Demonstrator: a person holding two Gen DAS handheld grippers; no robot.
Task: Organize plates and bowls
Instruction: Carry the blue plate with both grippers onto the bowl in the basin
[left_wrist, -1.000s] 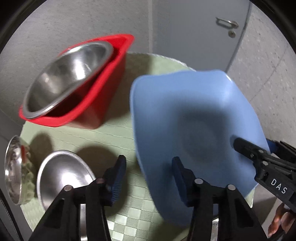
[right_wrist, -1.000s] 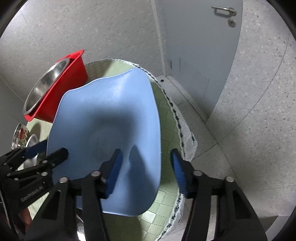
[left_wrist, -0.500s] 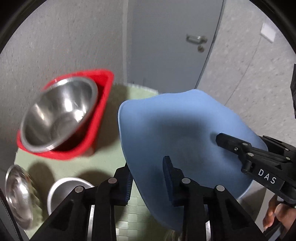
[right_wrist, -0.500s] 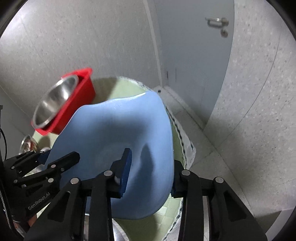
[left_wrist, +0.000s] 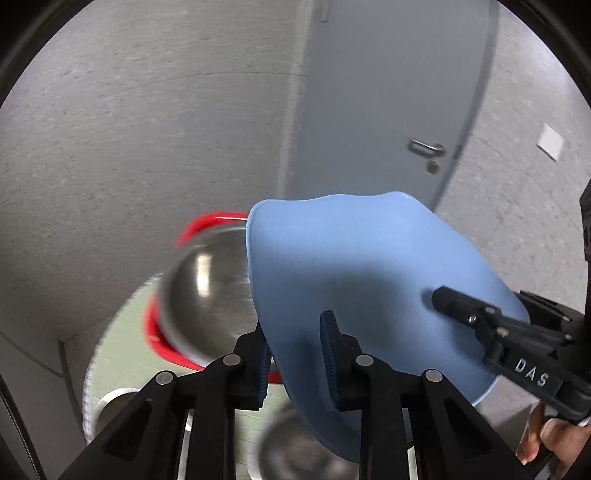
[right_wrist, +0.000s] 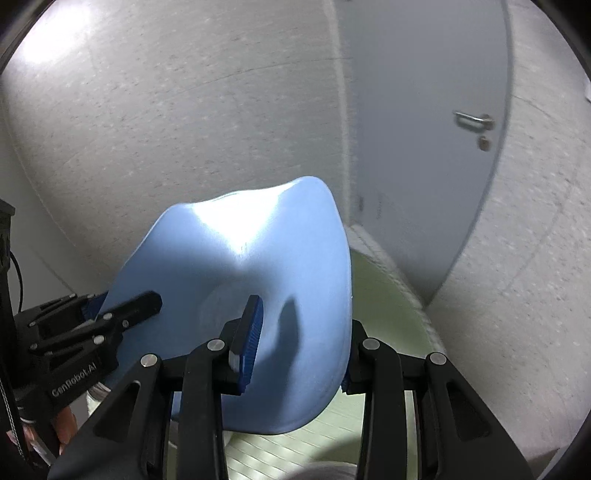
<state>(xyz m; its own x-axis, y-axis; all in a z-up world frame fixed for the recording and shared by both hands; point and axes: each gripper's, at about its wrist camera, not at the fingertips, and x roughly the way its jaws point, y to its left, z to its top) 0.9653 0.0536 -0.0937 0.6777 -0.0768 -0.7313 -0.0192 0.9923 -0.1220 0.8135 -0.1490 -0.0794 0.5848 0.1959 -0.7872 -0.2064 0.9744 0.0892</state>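
Observation:
A large light blue plate (left_wrist: 354, 273) is held in the air above the table, tilted, by both grippers. My left gripper (left_wrist: 295, 354) is shut on its left rim. My right gripper (right_wrist: 299, 343) is shut on its right rim; the plate also shows in the right wrist view (right_wrist: 251, 266). Each gripper appears in the other's view, the right one (left_wrist: 480, 325) and the left one (right_wrist: 110, 317). Behind the plate a steel bowl (left_wrist: 207, 288) leans inside a red bin (left_wrist: 166, 339), blurred.
The round table has a green checked cloth (left_wrist: 122, 354). Steel dishes lie below my left gripper (left_wrist: 110, 406) and under the plate (left_wrist: 291, 454). A grey wall and a grey door (left_wrist: 388, 110) stand behind the table.
Both grippers have closed on the blue plate's rims and lifted it up off the table. The views have tilted up toward the wall and door.

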